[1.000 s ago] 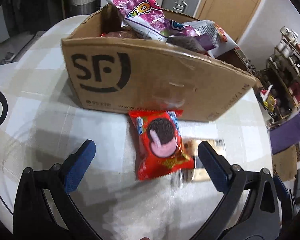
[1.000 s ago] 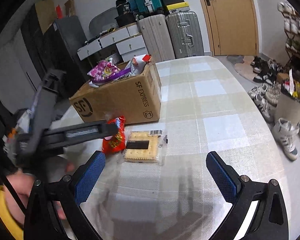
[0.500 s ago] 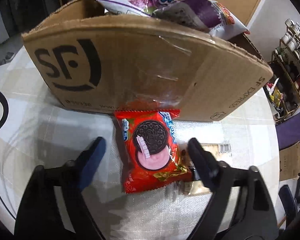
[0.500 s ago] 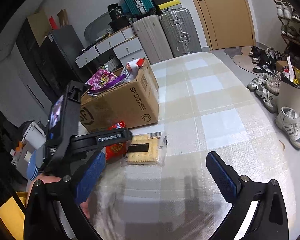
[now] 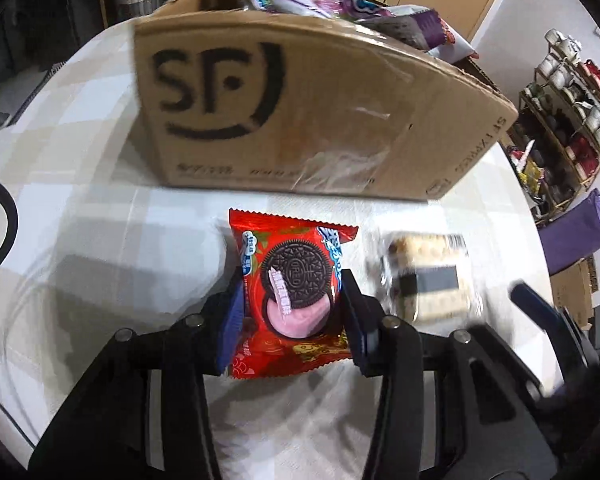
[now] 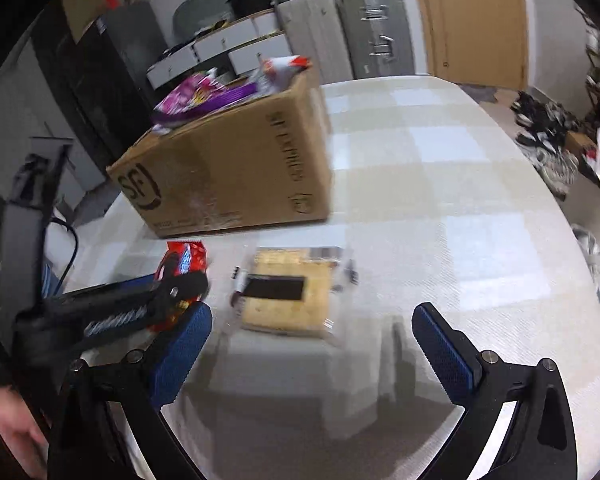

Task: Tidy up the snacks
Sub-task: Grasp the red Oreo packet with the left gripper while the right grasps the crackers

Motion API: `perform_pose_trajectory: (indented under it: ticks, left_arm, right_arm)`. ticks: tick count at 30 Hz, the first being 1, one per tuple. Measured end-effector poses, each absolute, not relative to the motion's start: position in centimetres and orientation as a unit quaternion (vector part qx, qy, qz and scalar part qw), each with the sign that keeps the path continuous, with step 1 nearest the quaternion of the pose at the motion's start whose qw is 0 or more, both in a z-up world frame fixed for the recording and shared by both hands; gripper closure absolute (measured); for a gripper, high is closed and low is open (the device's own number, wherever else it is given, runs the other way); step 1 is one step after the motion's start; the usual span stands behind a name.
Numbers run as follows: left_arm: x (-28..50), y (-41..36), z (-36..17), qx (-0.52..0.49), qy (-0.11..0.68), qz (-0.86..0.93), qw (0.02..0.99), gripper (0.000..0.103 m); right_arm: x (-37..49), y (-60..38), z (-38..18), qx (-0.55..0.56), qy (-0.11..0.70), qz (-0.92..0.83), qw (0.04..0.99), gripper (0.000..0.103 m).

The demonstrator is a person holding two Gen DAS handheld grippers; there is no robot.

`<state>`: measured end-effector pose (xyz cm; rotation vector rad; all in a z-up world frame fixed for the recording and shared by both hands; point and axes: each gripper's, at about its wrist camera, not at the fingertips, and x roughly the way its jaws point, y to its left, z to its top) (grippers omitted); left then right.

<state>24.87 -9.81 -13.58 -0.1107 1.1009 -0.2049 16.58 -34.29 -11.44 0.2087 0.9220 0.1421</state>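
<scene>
My left gripper (image 5: 292, 320) is shut on a red Oreo packet (image 5: 290, 292) lying on the checked tablecloth, its blue pads pressing both long sides. The packet also shows in the right wrist view (image 6: 186, 264), with the left gripper (image 6: 172, 280) around it. A clear-wrapped cracker pack (image 5: 428, 276) lies just right of it and shows in the right wrist view (image 6: 288, 292) as well. My right gripper (image 6: 312, 344) is open and empty, hovering just short of the cracker pack. A cardboard SF box (image 5: 292, 112) holding several snack bags stands behind both packets.
The table (image 6: 440, 184) stretches right of the box (image 6: 236, 172). Suitcases (image 6: 340, 36) and a door stand beyond the far end. Shoes (image 6: 552, 160) lie on the floor to the right. A black cable (image 5: 4, 240) lies at the table's left edge.
My left gripper moved forward and closed on the Oreo packet. My right gripper moved closer to the cracker pack and stayed open.
</scene>
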Motion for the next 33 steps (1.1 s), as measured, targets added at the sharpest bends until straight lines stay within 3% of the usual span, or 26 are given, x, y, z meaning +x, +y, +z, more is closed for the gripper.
perform_pose_trajectory:
  ticks: [13,16,23,33]
  left_arm:
    - [24.4,-5.6,-13.0,-0.083,0.506,-0.125,0.85,0.062]
    - [23.8,-4.8,-12.4,-0.084,0.5,-0.133,0.852,0.062]
    - [22.8,-3.9,-12.6,-0.109,0.503,-0.146,0.845,0.062]
    - [18.4,-2.3,-13.4,-0.1,0.5,-0.146,0.848,0.062]
  right_arm:
    - [20.8,-30.8,-13.9,0.032,0.486,0.043,0.872,0.001]
    - [20.7,-29.7,-14.1,-0.015,0.488,0.033,0.872,0.007]
    - [19.7,-29.3,-13.6,-0.021,0.477,0.055,0.877,0.032]
    - [17.4,-30.3,-12.6,0.027,0.475,0.102,0.874,0.039]
